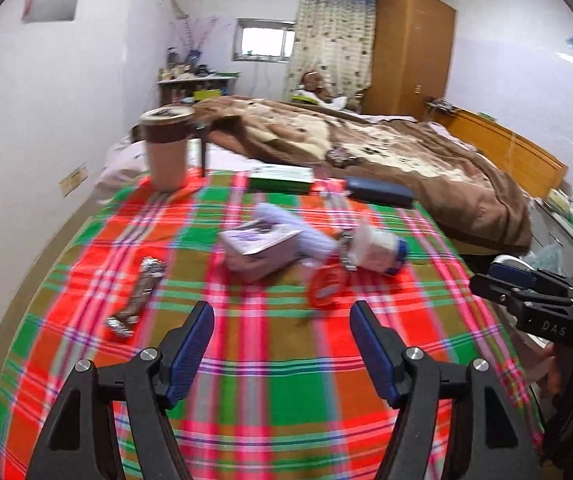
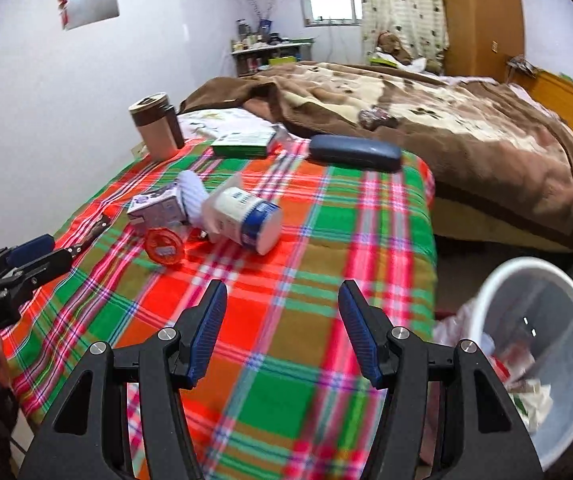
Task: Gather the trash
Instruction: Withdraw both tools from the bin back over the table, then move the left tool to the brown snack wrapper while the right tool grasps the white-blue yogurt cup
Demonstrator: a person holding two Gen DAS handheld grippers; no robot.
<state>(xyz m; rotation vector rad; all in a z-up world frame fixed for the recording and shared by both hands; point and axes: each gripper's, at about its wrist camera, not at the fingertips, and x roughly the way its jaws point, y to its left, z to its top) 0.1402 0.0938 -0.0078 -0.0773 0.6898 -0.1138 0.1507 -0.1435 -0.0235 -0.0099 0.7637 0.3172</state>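
The bed (image 2: 486, 152) carries a plaid blanket (image 2: 306, 264), bare along its near part and right edge. Beside that edge stands a white bin (image 2: 498, 280) holding scraps. Mid-blanket lie a yogurt tub (image 2: 246, 220), small carton (image 2: 156, 210), red lid (image 2: 165, 246) and foil wrapper (image 1: 138, 296). The left hand-held gripper (image 1: 282, 344) and right hand-held gripper (image 2: 282, 332) both gape wide, holding nothing.
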